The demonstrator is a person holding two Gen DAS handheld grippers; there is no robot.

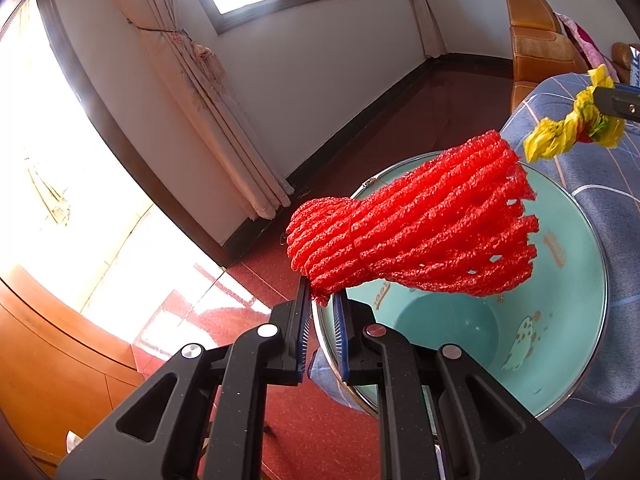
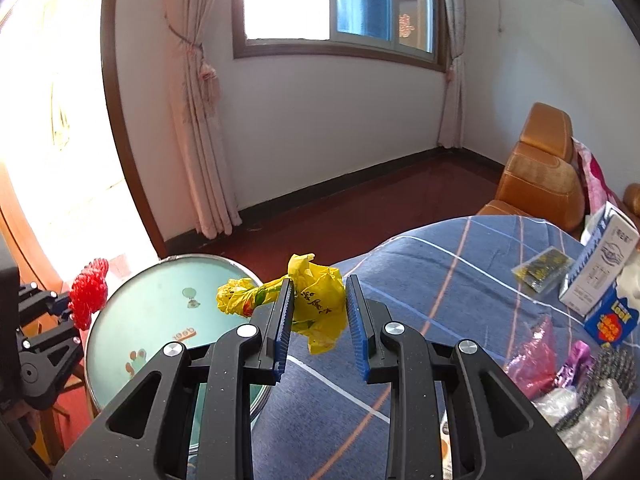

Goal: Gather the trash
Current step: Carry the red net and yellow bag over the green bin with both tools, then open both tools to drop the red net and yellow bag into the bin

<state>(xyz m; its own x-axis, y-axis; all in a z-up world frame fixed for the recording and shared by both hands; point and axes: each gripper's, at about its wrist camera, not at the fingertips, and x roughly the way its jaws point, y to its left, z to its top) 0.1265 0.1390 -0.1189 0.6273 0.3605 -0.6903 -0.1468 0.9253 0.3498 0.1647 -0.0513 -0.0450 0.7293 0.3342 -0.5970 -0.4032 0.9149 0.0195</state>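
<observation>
Here the left gripper (image 1: 322, 300) is pinched tight on one end of a red foam net (image 1: 416, 228), held over the teal basin (image 1: 576, 264). To its right, the right gripper (image 2: 318, 300), partly closed, grips a crumpled yellow wrapper (image 2: 316, 300) above the blue bedspread (image 2: 452, 264), near the basin's rim.

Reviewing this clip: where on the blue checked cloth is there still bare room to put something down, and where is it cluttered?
The blue checked cloth is bare across its middle and far edge, between the teal basin and the dark patterned packet. The basin's bottom is also empty. The near right is crowded: a blue-and-white carton, a pink wrapper and clear plastic bags.
</observation>
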